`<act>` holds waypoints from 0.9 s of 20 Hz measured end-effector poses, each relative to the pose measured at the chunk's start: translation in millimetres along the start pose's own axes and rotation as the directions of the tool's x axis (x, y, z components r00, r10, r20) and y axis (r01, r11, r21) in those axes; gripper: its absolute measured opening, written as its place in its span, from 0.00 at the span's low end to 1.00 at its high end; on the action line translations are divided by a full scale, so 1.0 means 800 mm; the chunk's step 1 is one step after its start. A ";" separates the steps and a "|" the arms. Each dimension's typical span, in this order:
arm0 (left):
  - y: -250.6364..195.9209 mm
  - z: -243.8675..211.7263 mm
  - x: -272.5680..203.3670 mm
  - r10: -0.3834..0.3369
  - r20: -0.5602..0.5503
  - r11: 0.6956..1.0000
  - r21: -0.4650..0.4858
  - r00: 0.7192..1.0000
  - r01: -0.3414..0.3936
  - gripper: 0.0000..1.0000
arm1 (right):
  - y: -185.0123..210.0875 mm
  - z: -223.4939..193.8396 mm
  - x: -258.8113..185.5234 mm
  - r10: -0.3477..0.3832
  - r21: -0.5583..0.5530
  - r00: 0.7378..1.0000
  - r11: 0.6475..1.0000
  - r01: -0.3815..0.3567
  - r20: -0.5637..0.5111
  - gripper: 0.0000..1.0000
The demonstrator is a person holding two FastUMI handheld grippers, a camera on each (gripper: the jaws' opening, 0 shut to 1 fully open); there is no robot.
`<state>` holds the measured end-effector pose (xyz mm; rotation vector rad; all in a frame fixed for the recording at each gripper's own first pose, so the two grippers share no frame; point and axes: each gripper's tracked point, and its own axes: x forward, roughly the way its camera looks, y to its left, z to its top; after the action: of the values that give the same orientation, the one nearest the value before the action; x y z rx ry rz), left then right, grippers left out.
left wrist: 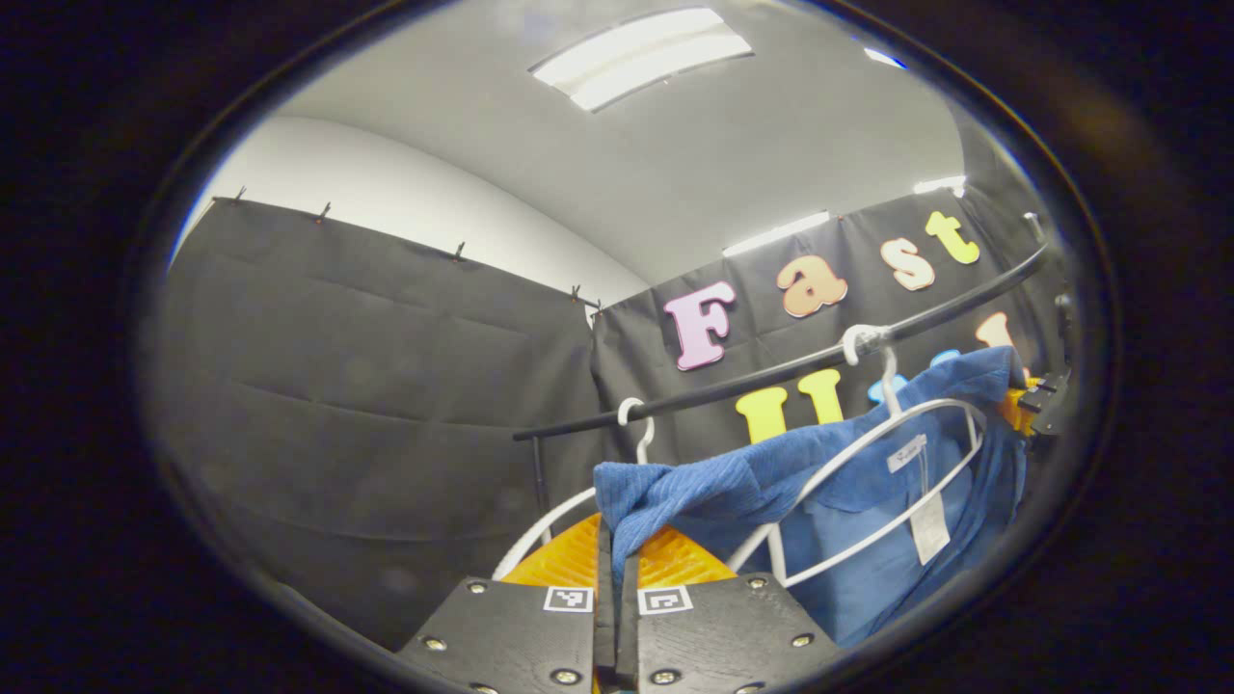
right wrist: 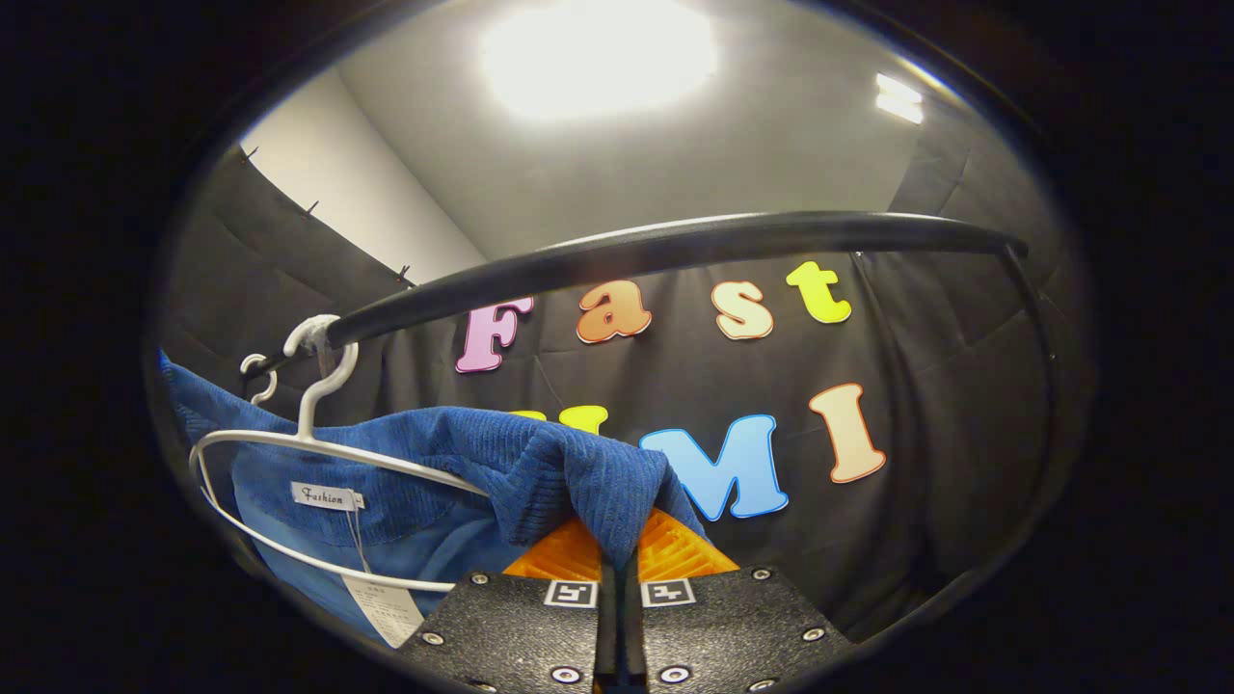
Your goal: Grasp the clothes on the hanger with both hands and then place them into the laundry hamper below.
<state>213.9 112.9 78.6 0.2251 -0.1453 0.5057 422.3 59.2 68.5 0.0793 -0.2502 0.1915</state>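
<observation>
- While the blue garment point(left wrist: 868, 501) hangs on the white hanger point(left wrist: 897, 453) from the black rail point(left wrist: 771, 371), a shoulder fold of it is pinched at each end.
- In the left gripper view, the left gripper point(left wrist: 617, 564) is seen clenched on a bunched corner of the blue cloth, which is drawn near and to the left, away from the hanger's wire loop.
- In the right gripper view, the right gripper point(right wrist: 617, 545) is clamped on the other ribbed fold, pulled to the right of the hanger, with the collar label and paper tag point(right wrist: 386, 607) hanging at the lower left.
- Both grasps are judged to be made, so the first part of the task appears done; the garment is draped over the hanger and not yet freed from it.
- A second white hanger point(left wrist: 578, 501) is seen on the rail to the left; whether it carries anything cannot be told, since it is partly hidden behind the near fingers.
- What is left, it is judged, is slipping the cloth off the hanger and lowering it into the laundry hamper below.
- Behind the rail, the dark booth wall point(right wrist: 964, 386) and the lit ceiling panel point(left wrist: 641, 58) are seen.
</observation>
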 end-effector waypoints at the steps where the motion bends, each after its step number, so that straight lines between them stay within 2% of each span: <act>1: 0.006 -0.002 0.011 -0.003 0.002 1.000 0.012 1.000 0.003 0.01 | -0.007 -0.004 0.005 -0.015 -0.010 1.000 1.000 0.015 -0.003 0.02; 3: 0.012 -0.017 0.035 -0.017 -0.012 0.999 0.044 1.000 0.018 0.02 | -0.031 -0.017 0.019 -0.063 -0.040 0.998 0.997 0.062 -0.018 0.02; 5: 0.007 -0.042 0.053 -0.039 -0.061 0.998 0.040 0.997 0.041 0.02 | -0.047 -0.023 0.033 -0.079 -0.037 0.996 0.996 0.077 -0.045 0.02; 7: 0.000 -0.064 0.060 -0.069 -0.100 0.997 0.009 0.993 0.070 0.01 | -0.046 -0.023 0.044 -0.069 -0.050 0.996 0.997 0.067 -0.047 0.02; 11: -0.015 -0.100 0.061 -0.120 -0.159 0.993 0.000 0.980 0.122 0.02 | -0.046 -0.049 0.047 -0.073 -0.173 0.996 0.983 0.064 -0.047 0.02; 13: -0.021 -0.122 0.060 -0.148 -0.190 0.988 0.007 0.971 0.152 0.02 | -0.043 -0.071 0.051 -0.069 -0.180 0.994 0.982 0.054 -0.081 0.02; 14: -0.019 -0.134 0.055 -0.149 -0.207 0.988 0.015 0.967 0.156 0.01 | -0.047 -0.086 0.049 -0.091 -0.192 0.990 0.979 0.070 -0.104 0.02; 15: -0.023 -0.147 0.048 -0.167 -0.228 0.985 0.007 0.959 0.173 0.01 | -0.040 -0.102 0.046 -0.067 -0.171 0.988 0.984 0.043 -0.137 0.02; 18: -0.028 -0.175 0.034 -0.191 -0.268 0.981 -0.007 0.944 0.196 0.02 | -0.040 -0.116 0.047 -0.058 -0.180 0.985 0.983 0.028 -0.164 0.02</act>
<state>260.1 141.7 -55.1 0.1864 0.1455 0.3373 486.3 43.9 -13.1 -0.1079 -0.0954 0.1310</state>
